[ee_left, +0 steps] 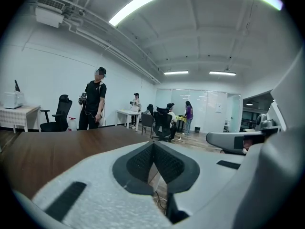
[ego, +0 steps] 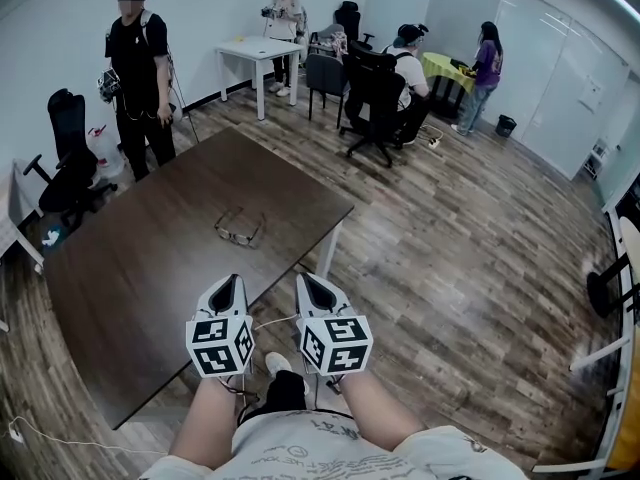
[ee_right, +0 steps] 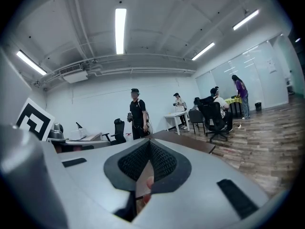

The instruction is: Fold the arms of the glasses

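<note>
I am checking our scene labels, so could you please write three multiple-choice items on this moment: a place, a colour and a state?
1. Where do the dark-framed glasses lie? A. on the floor B. on the dark brown wooden table C. in a gripper
2. What colour is the small table by the far wall? A. white B. red C. black
3. How do the left gripper's jaws stand? A. wide apart B. closed on the glasses C. together, empty
B: they rest on the tabletop. A: its top and legs are white. C: its own view shows them meeting, nothing between.
</note>
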`<state>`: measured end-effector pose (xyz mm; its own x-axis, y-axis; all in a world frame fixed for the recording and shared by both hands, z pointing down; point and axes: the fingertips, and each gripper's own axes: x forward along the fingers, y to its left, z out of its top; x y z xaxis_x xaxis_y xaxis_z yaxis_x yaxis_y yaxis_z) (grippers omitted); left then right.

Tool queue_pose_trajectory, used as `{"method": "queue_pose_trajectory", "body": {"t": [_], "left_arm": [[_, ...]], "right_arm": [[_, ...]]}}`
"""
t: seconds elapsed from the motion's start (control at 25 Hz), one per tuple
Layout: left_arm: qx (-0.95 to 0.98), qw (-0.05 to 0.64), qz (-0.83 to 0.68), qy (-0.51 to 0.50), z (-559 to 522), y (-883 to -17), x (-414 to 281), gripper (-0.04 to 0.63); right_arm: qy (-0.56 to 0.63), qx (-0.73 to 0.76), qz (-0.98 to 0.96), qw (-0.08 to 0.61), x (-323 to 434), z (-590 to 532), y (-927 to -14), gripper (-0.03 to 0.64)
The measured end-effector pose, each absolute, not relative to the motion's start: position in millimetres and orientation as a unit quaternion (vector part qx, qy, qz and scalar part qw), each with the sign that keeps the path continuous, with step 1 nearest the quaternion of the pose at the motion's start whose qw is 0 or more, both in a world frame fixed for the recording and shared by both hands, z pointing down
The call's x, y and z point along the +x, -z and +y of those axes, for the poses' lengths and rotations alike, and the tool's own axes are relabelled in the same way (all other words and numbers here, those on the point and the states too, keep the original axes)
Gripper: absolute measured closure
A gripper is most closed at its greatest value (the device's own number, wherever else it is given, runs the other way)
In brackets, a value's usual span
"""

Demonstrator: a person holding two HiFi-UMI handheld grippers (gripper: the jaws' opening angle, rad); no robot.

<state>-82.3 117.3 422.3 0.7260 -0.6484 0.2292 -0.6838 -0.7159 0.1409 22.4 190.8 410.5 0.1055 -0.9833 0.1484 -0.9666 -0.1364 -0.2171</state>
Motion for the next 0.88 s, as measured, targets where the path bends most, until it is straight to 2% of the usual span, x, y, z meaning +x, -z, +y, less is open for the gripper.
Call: {"method": "queue_pose_trajectory", "body": {"t": [0.88], "left_arm": [[0.926,0.123,-0.344,-0.097,-48,-425,30,0.581]], "right_arm": [[0.148,-0.739,0.657,0.014,123,26,-412,0.605]]}}
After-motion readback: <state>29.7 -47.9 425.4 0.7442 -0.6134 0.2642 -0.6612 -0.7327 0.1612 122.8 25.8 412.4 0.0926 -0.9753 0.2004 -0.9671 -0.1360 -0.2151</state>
